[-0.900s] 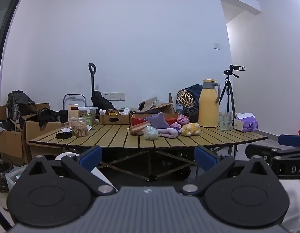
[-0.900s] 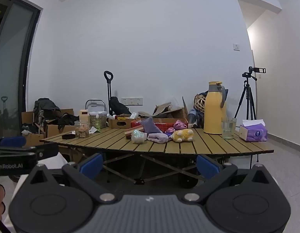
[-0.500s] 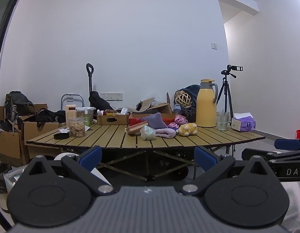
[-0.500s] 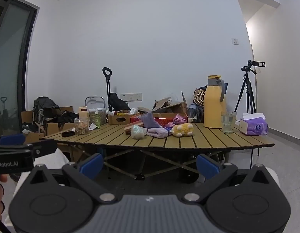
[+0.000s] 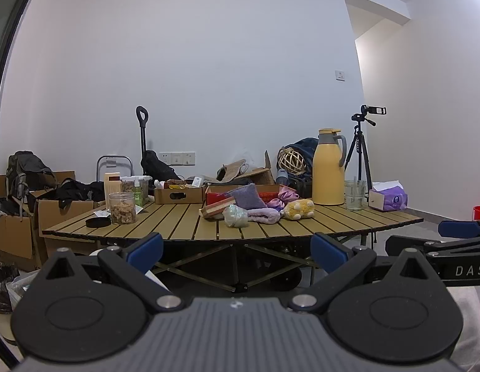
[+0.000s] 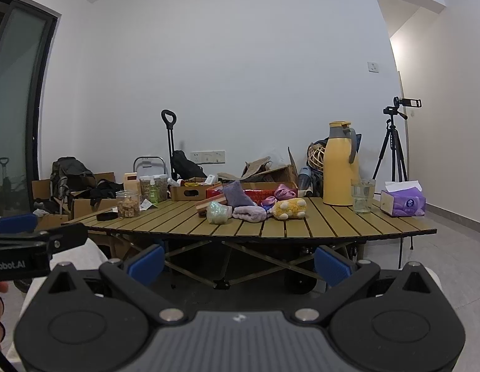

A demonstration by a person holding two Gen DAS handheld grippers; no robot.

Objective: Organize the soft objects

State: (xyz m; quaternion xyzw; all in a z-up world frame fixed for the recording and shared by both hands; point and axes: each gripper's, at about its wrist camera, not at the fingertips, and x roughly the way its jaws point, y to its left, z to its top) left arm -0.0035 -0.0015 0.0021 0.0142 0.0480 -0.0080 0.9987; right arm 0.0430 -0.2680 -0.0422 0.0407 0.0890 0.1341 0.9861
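Both empty, wide-open tongs [image 5: 236, 249] [image 6: 238, 263] have neared the soft toys [image 5: 297, 209], still well apart

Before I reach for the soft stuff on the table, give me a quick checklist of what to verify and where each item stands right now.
1. Left gripper open and empty: ok, jaws wide apart, nothing between them.
2. Right gripper open and empty: ok, same.
3. Soft items in sight: ok; yellow plush, pink sock and purple cloth lie clustered mid-table.
4. Grippers within reach of them: not ok; both are short of the table edge.
5. Fragile things clear of the pile: ok; glass and yellow jug stand off to the right, jar to the left.
6. Red box has room: cannot tell, its inside is hidden.
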